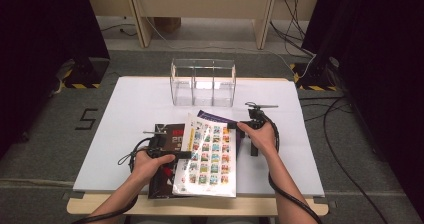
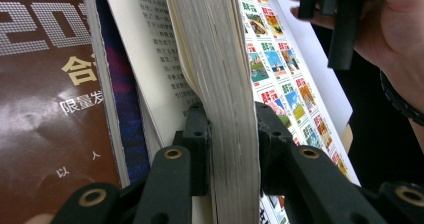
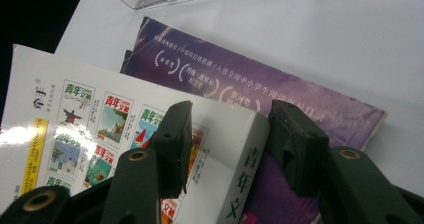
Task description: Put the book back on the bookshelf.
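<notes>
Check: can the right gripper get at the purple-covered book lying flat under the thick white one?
Probably not yet. The right gripper straddles the spine corner of the thick white book with small cover pictures, which the left gripper clamps. That book overlies much of the purple-covered book; only its far edge lies exposed.

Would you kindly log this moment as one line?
left gripper: shut on white book | right gripper: open, straddling its spine | purple book: beneath

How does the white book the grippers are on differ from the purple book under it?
The white book has a cover tiled with small colourful pictures; the purple book has a plain purple cover with pale text. The white book is tilted up, clamped at its page edge by the left gripper; the purple book lies flat on the table. Both bear Chinese print.
</notes>
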The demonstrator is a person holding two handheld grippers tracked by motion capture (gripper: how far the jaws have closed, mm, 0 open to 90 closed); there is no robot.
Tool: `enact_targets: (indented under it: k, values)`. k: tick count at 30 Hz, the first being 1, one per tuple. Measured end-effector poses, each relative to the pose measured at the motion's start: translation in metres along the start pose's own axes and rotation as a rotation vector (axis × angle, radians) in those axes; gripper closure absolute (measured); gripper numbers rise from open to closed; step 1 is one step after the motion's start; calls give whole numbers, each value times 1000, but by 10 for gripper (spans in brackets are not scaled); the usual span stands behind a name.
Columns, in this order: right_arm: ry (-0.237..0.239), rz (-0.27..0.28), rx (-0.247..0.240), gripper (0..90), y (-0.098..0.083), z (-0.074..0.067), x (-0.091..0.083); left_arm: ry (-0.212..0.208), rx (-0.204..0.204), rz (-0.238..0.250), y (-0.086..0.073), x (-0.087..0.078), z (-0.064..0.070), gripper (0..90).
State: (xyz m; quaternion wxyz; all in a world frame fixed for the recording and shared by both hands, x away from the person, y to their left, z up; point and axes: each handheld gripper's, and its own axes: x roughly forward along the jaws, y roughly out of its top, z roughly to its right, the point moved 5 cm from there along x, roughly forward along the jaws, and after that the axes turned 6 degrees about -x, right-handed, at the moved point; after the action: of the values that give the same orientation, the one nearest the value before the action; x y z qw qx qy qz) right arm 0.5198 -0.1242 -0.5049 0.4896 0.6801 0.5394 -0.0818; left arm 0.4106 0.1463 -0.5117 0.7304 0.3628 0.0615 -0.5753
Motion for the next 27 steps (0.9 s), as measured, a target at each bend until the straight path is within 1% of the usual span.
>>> enact_targets:
  k: [1, 2, 3, 6, 7, 8, 9, 11, 13, 15, 16, 18, 19, 21, 22, 24, 25, 26, 27]
  values:
    - [4, 0, 13, 527, -1, -1, -1, 1, 1, -2, 0, 0, 0, 717]
    - [7, 1, 14, 528, -2, -1, -1, -1, -4, -7, 1, 0, 0, 717]
    - [6, -11, 27, 528, -3, -3, -2, 0, -4, -8, 1, 0, 0, 717]
    - [8, -22, 62, 544, -3, -4, -2, 3, 1, -11, 1, 0, 0, 715]
    - [44, -53, 95, 547, -5, -5, -3, 6, 3, -14, 1, 0, 0, 714]
    - [67, -61, 100, 546, -7, -6, -2, 6, 6, -17, 2, 0, 0, 711]
    - [73, -62, 95, 546, -7, -6, -2, 6, 6, -22, 2, 0, 0, 710]
    - [71, -77, 92, 543, -8, -8, -3, 12, 12, -32, 3, 0, 0, 707]
    - [55, -87, 85, 536, -7, -9, -2, 24, 20, -45, 4, 0, 1, 703]
    - [41, -102, 97, 528, -5, -11, -1, 31, 25, -47, 5, 0, 2, 702]
    - [34, -112, 112, 530, -4, -11, -1, 31, 24, -46, 4, 0, 2, 701]
    - [23, -115, 129, 530, -3, -12, 1, 31, 21, -43, 4, -1, 2, 701]
    - [18, -105, 132, 535, -3, -13, 2, 31, 20, -42, 4, -1, 2, 701]
    - [18, -102, 142, 554, -3, -13, 2, 31, 18, -42, 4, -1, 2, 700]
    - [24, -94, 142, 567, -3, -12, 2, 32, 18, -43, 4, -1, 2, 700]
    - [37, -97, 143, 599, -4, -11, 0, 34, 16, -48, 5, -1, 2, 700]
    - [52, -88, 153, 626, -3, -11, -1, 32, 12, -51, 5, -1, 1, 700]
    - [78, -77, 163, 648, -2, -12, -5, 31, 9, -52, 5, -1, 1, 699]
    - [89, -75, 165, 657, -1, -13, -6, 30, 5, -52, 5, -1, 0, 698]
